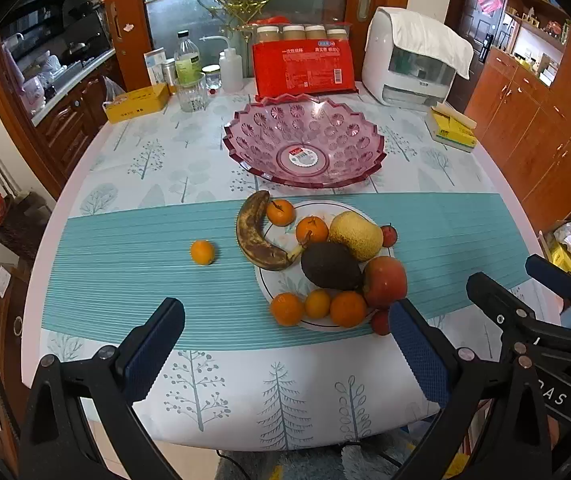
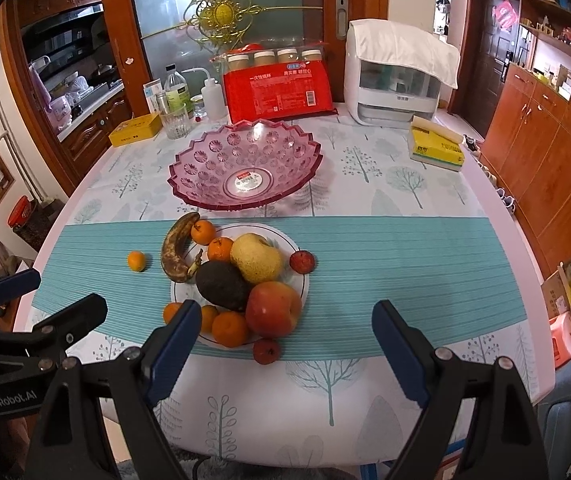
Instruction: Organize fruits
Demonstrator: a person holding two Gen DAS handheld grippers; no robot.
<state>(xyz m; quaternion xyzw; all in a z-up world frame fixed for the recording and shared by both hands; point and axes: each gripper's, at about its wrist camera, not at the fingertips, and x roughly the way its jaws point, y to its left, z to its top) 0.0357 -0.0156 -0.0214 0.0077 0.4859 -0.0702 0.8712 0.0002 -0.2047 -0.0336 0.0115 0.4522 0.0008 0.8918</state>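
Observation:
A white plate (image 1: pixel 325 208) (image 2: pixel 285 240) on the teal runner holds a brown banana (image 1: pixel 251 236) (image 2: pixel 175 252), a dark avocado (image 1: pixel 331 266) (image 2: pixel 223 284), a yellow pear (image 1: pixel 355 236) (image 2: pixel 255 258), a red apple (image 1: pixel 385 282) (image 2: pixel 273 308) and several tangerines. One tangerine (image 1: pixel 202 252) (image 2: pixel 136 261) lies loose to the left. An empty pink bowl (image 1: pixel 305 142) (image 2: pixel 245 164) stands behind. My left gripper (image 1: pixel 285 340) is open and empty near the table's front. My right gripper (image 2: pixel 285 344) is open and empty in front of the plate.
Small red fruits (image 1: pixel 381 322) (image 2: pixel 266 351) lie beside the plate. At the back stand a red package (image 1: pixel 303 68), bottles (image 1: pixel 187 62), a glass (image 2: pixel 175 120), a yellow tin (image 1: pixel 137 102), a white appliance (image 1: pixel 417 62) and a yellow box (image 2: pixel 437 146). Cabinets line the right.

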